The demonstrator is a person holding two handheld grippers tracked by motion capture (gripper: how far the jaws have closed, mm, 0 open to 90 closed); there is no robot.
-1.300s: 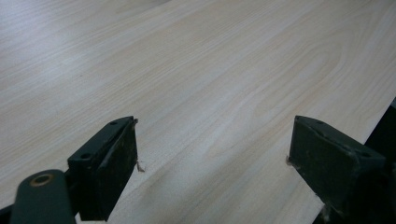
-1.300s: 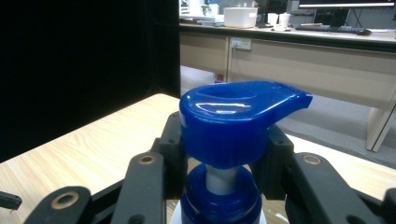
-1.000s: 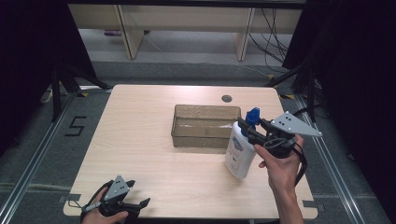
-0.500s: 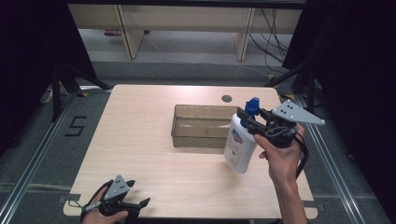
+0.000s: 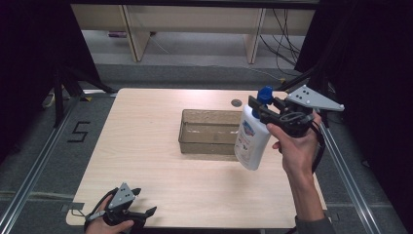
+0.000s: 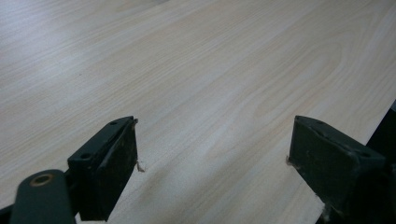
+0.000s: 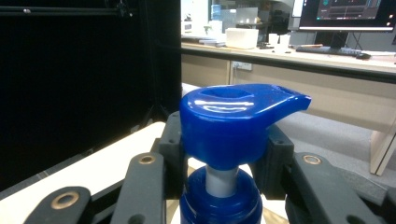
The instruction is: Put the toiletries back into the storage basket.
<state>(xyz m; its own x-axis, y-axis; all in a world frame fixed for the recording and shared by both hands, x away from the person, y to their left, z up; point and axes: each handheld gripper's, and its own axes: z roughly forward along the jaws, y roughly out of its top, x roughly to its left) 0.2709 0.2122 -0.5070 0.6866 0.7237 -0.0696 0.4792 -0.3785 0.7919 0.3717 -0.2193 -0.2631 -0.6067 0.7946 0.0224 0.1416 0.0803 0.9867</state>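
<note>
A white pump bottle (image 5: 252, 136) with a blue pump head (image 5: 265, 94) hangs in the air, tilted, just right of the clear bin (image 5: 210, 131). My right gripper (image 5: 263, 110) is shut on the bottle's neck, just under the pump. In the right gripper view the blue pump head (image 7: 236, 121) sits between the two black jaws, with the bottle's blue collar (image 7: 219, 205) below it. My left gripper (image 5: 146, 213) rests at the table's front left edge, open, with bare wood between its jaws. The left gripper view shows its fingers (image 6: 112, 163) spread wide over the tabletop.
The wooden table (image 5: 146, 146) has a small round grommet (image 5: 236, 103) near its far edge. The clear rectangular bin looks empty. Shelving legs and cables stand behind the table. Dark curtains close both sides.
My right gripper has lifted the bottle off the table and carried it up and toward the bin, tilting it. The left gripper has stayed put.
</note>
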